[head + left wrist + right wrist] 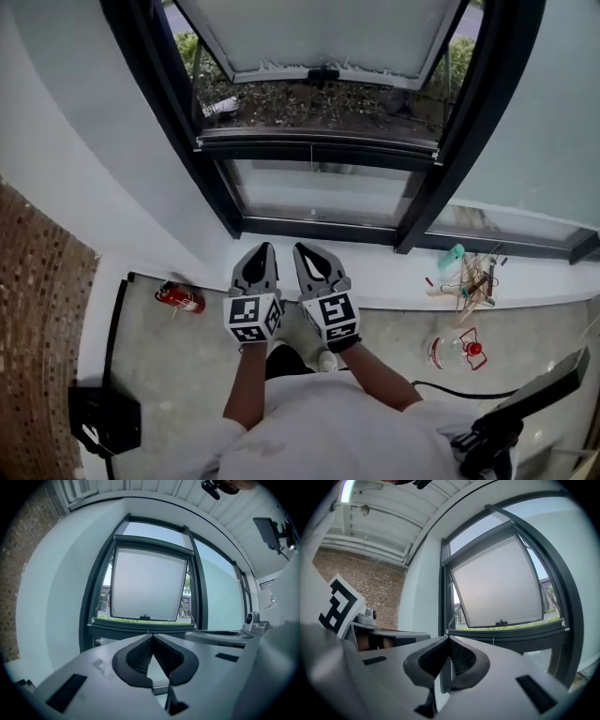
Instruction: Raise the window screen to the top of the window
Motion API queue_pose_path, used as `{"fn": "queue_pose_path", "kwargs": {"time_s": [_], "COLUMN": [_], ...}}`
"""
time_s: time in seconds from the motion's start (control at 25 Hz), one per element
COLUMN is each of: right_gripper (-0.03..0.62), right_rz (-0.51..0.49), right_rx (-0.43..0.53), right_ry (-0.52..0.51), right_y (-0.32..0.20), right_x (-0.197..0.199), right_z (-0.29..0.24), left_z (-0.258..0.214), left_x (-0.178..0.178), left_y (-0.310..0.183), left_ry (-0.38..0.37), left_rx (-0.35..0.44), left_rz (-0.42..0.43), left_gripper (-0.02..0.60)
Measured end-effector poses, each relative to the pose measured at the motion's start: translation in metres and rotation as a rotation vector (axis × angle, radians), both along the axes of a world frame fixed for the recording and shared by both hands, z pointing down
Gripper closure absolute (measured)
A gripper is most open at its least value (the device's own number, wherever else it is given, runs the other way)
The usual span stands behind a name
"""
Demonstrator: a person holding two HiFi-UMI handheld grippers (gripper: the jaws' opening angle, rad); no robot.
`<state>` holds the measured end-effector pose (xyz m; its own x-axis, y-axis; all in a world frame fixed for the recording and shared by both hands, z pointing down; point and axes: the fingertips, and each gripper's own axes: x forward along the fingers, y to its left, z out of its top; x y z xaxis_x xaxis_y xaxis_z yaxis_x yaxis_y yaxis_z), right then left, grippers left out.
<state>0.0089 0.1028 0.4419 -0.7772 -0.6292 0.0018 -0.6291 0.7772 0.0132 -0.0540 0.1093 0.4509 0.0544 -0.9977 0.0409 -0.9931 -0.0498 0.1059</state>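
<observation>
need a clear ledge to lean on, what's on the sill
On the sill, toward its right: a heap of sticks and a teal piece. The left gripper and right gripper cover the stretch beneath them, so that part cannot be checked.

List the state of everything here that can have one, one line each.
Left gripper, shut, empty.
Right gripper, shut, empty.
Window pane, swung open outward at the bottom.
Screen bar, low, at the bottom of the opening.
Fire extinguisher, lying on its side on the floor.
</observation>
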Motion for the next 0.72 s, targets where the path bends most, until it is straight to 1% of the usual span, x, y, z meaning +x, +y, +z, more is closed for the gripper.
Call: {"fn": "queue_pose_path", "kwargs": {"time_s": [0.08, 0.16, 0.28, 0.4, 0.52, 0.72], "right_gripper": [0.594, 0.594, 0.594, 0.594, 0.594, 0.594], "right_rz": [0.024, 0.086, 0.195, 0.259, 0.308, 0.341], "right_rx": [0.012, 0.004, -0.039, -0.022, -0.003, -0.014], "right_ry": [-0.004, -0.003, -0.001, -0.018, -0.040, -0.028], "right_y": [-0.022, -0.054, -0.107, -0.144, -0.176, -0.210], "right_x": [-0.005, -0.001, 0.011, 0.010, 0.002, -0.031], "right_z": [0.001, 0.007, 0.015, 0.006, -0.002, 0.005], "left_z": [0.005, 0.006, 0.000, -0.011, -0.018, -0.015], "left_x": [-0.002, -0.001, 0.000, -0.010, -0.024, -0.055], "left_y": [-0.031, -0.065, -0.110, -0.142, -0.173, -0.207], "left_ry": [-0.005, -0.019, -0.046, -0.081, -0.093, -0.108], "left_rx": [-0.008, -0.004, 0.010, 0.036, 0.050, 0.051], "left_rz": [0.042, 0.089, 0.160, 0.211, 0.248, 0.282], "left_gripper": [0.580, 0.580, 0.580, 0.580, 0.580, 0.580]}}
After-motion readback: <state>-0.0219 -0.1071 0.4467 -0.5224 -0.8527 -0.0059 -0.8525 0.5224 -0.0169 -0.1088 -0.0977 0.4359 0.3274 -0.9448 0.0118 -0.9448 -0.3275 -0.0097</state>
